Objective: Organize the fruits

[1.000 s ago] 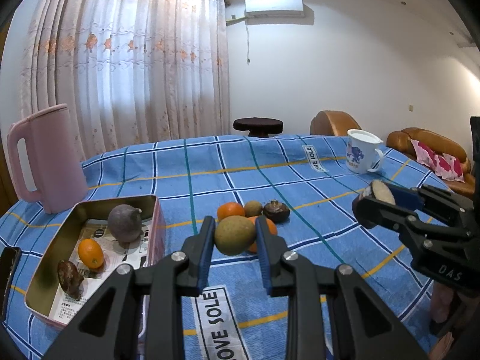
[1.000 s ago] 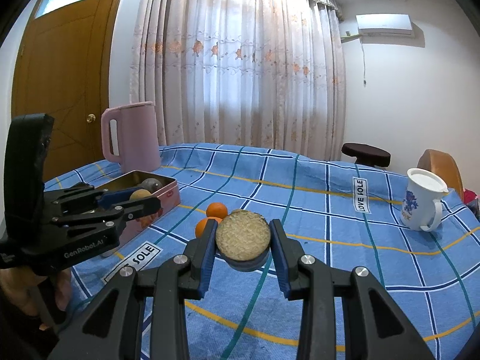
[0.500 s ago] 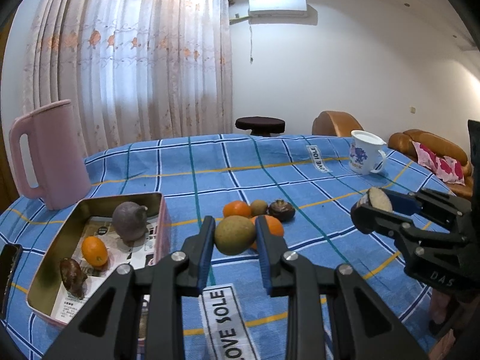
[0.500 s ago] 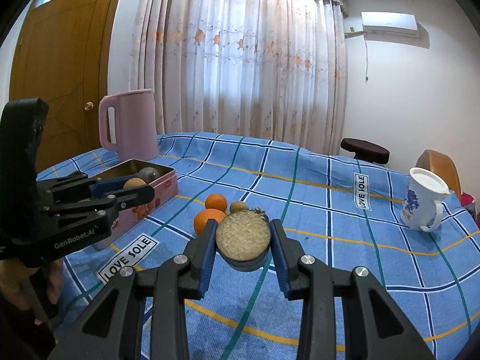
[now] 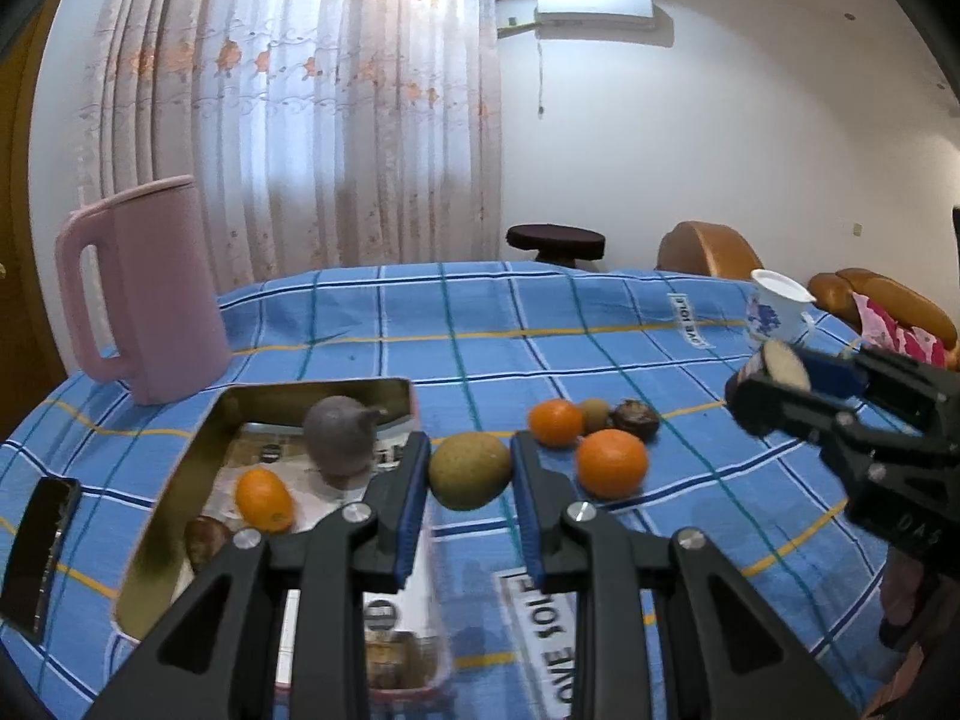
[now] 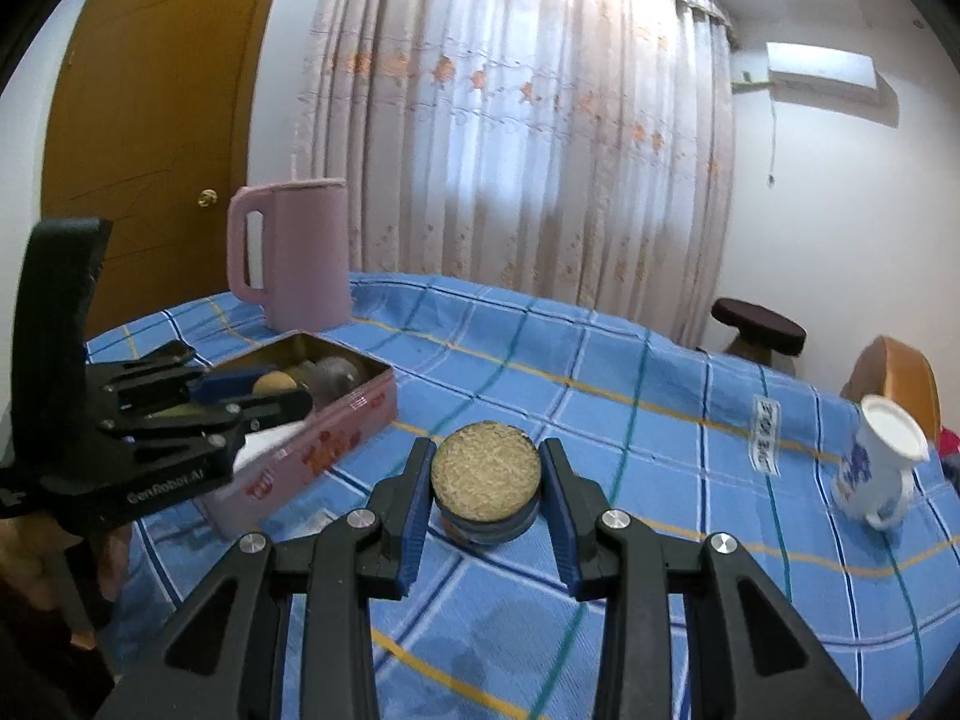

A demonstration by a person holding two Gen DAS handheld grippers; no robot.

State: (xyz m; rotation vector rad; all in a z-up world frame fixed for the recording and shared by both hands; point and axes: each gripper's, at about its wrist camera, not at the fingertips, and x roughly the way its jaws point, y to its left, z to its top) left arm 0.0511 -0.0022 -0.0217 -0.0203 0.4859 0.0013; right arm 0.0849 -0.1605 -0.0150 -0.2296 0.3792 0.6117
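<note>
Both tongs carry a load above a blue checked tabletop [image 5: 600,324] as the fruit sorting reaches a delivery step. The left tongs [image 5: 469,474], at lower centre of the left view, are clenched on a greenish-brown fruit [image 5: 469,469]; the right tongs [image 6: 486,483] are clamped around a flat round piece [image 6: 485,473] with a rough tan face. At lower left stands the open tin [image 5: 174,468], holding an orange fruit [image 5: 263,499] and a grey-purple one [image 5: 339,433]. Two oranges [image 5: 612,462], a small brown fruit and a dark one wait loose at centre right. The next move likely calls for lowering each load inside the tin walls before letting go. The cloth reads "LOVE SOLE" [image 5: 690,329]; the left tongs' body reads "GenRobot.AI" [image 6: 165,487].
</note>
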